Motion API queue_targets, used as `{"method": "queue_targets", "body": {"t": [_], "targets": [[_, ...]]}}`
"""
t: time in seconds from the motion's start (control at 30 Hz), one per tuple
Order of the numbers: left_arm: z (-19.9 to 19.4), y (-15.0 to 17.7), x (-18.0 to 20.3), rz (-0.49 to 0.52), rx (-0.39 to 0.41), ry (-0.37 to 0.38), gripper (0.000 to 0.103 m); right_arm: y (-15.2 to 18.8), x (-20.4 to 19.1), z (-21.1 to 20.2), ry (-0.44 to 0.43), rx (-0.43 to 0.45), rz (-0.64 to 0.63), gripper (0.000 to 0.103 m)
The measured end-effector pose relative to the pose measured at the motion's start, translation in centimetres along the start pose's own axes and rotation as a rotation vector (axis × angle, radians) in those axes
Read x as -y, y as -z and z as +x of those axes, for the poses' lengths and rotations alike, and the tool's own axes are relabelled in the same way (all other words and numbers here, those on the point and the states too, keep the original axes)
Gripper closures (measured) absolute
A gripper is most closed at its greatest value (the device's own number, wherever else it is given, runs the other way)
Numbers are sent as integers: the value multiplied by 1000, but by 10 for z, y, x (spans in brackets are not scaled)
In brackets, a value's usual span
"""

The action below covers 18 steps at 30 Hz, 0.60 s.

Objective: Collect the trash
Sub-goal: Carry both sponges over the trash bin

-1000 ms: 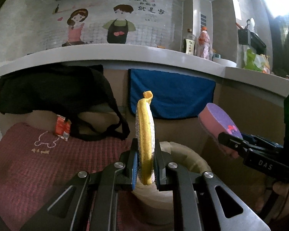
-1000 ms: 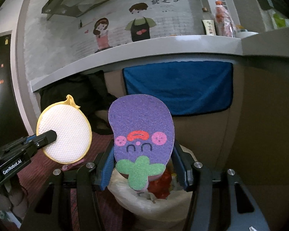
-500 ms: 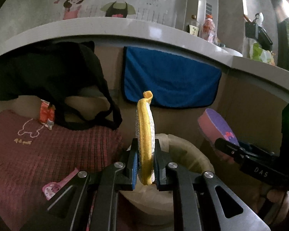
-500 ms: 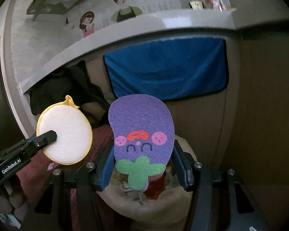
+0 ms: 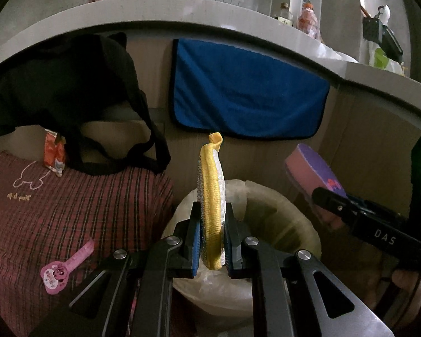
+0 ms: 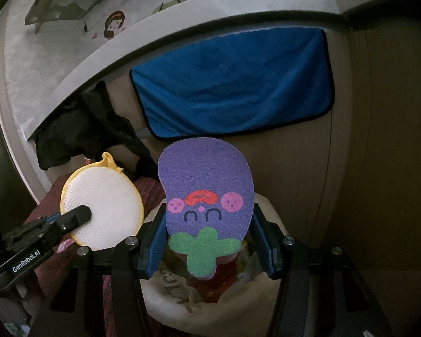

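Observation:
My left gripper (image 5: pixel 212 241) is shut on a round yellow-rimmed scrub pad (image 5: pixel 212 196), held edge-on above the near rim of a white bin with a plastic liner (image 5: pixel 280 205). The pad also shows in the right wrist view (image 6: pixel 103 210). My right gripper (image 6: pixel 207 241) is shut on a purple eggplant-shaped sponge (image 6: pixel 207 185) with a green leaf, held upright over the same bin (image 6: pixel 168 303), which holds red and yellow trash. The sponge shows in the left wrist view (image 5: pixel 314 171) at right, beside the bin.
A maroon plaid cushion (image 5: pixel 70 205) lies left of the bin with a pink tag (image 5: pixel 64 269) and an orange wrapper (image 5: pixel 53 154) on it. A black bag (image 5: pixel 70 90) and a blue towel (image 5: pixel 247 98) hang under a grey counter edge (image 5: pixel 182 8).
Both grippers have tilted down and moved closer to the bin, each still holding its item. The bin's inside and the pink tag on the cushion have come into view.

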<state>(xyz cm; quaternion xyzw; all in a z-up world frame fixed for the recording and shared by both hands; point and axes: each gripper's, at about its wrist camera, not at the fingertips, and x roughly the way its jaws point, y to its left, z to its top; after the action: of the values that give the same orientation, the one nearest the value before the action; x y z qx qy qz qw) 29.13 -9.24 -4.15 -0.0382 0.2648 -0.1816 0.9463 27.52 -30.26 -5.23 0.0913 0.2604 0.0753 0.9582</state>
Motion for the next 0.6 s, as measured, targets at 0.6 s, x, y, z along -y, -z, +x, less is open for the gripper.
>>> {"method": "queue_targets", "body": {"t": [0.6], "targets": [[31,-1,0,-20,-43,51,89,1,2,21,13,-38,4,51]]}}
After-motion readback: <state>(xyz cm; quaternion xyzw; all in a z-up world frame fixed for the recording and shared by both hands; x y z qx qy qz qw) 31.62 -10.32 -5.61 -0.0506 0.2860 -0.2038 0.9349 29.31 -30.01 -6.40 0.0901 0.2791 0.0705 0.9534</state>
